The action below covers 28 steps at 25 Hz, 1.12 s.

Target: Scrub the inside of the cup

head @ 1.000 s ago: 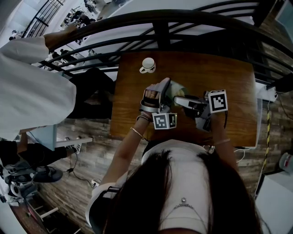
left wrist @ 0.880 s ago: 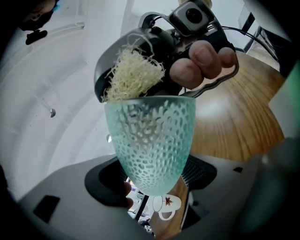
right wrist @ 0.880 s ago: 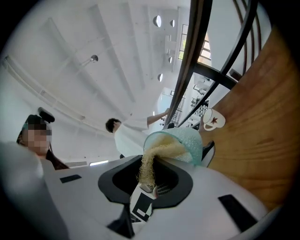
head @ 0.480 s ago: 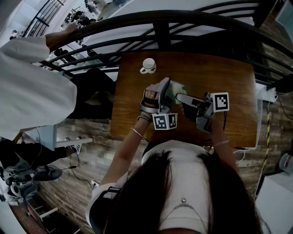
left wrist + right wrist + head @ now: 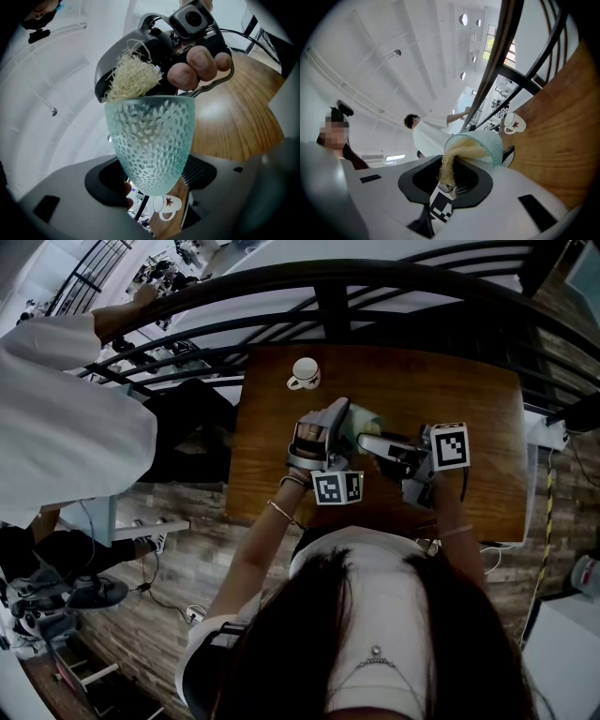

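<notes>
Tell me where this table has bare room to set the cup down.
Bare wood on the table runs from the right gripper to the right edge, and along the far side right of the white mug. A narrower strip lies left of the left gripper. The middle is crowded: both grippers meet at the cup.

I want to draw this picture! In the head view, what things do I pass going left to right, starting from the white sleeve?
The white sleeve → white mug → green glass cup → rightmost marker cube.
</notes>
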Each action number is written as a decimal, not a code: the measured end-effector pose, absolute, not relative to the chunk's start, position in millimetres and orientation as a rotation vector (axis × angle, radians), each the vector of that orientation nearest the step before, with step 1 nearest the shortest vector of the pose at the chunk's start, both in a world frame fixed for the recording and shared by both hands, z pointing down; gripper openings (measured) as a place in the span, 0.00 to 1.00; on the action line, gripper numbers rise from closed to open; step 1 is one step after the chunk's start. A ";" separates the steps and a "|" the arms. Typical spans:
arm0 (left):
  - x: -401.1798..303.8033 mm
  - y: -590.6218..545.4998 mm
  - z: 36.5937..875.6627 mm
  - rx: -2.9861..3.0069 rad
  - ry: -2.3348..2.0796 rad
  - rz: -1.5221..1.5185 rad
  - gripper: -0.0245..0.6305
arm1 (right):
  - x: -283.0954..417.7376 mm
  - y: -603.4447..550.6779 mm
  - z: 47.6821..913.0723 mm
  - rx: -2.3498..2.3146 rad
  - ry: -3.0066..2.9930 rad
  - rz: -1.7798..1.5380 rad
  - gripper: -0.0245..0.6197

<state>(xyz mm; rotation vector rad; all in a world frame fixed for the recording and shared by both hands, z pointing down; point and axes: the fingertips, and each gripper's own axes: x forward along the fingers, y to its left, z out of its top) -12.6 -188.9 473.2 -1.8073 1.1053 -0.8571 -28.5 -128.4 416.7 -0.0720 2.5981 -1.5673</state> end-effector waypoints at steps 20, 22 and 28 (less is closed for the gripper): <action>-14.4 -188.5 474.5 -1.809 1.078 -0.884 0.57 | -40.0 -115.6 431.6 -0.149 3.159 -1.278 0.16; -14.6 -188.4 477.3 -1.808 1.072 -0.893 0.56 | -40.5 -113.6 435.2 -0.157 3.227 -1.233 0.16; -12.8 -186.7 479.5 -1.813 1.048 -0.909 0.56 | -40.8 -107.9 444.9 -0.163 3.424 -1.096 0.16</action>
